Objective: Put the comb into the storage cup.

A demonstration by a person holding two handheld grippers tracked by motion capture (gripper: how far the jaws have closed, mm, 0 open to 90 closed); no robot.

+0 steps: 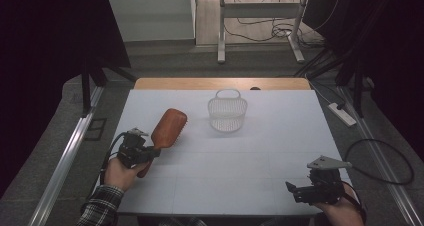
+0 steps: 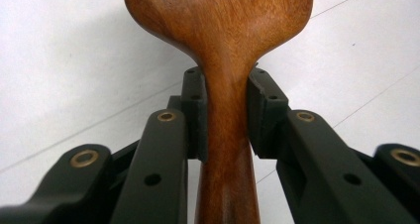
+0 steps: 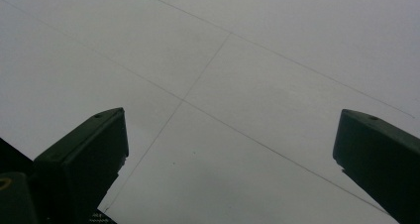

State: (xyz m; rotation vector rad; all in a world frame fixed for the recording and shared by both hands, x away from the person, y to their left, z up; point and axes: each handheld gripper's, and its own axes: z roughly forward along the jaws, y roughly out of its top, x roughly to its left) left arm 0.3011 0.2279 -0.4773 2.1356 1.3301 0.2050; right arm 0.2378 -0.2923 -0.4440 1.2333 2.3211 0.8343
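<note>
A brown wooden hairbrush (image 1: pixel 169 129) lies tilted over the left part of the white table (image 1: pixel 250 156), its head pointing away toward the basket. My left gripper (image 1: pixel 150 153) is shut on the brush's handle. In the left gripper view both black pads (image 2: pixel 195 110) press the narrow neck of the hairbrush (image 2: pixel 223 60) just below its wide head. My right gripper (image 1: pixel 297 190) rests near the table's front right corner, open. Its two jaws stand far apart in the right gripper view (image 3: pixel 230 154), with bare white table between them.
A small white mesh basket (image 1: pixel 227 113) with a handle stands at the back middle of the table. A wooden strip (image 1: pixel 220 83) edges the far side. Beyond it are a metal stand's legs (image 1: pixel 221 51), cables on the floor and a power strip (image 1: pixel 342 113) at the right.
</note>
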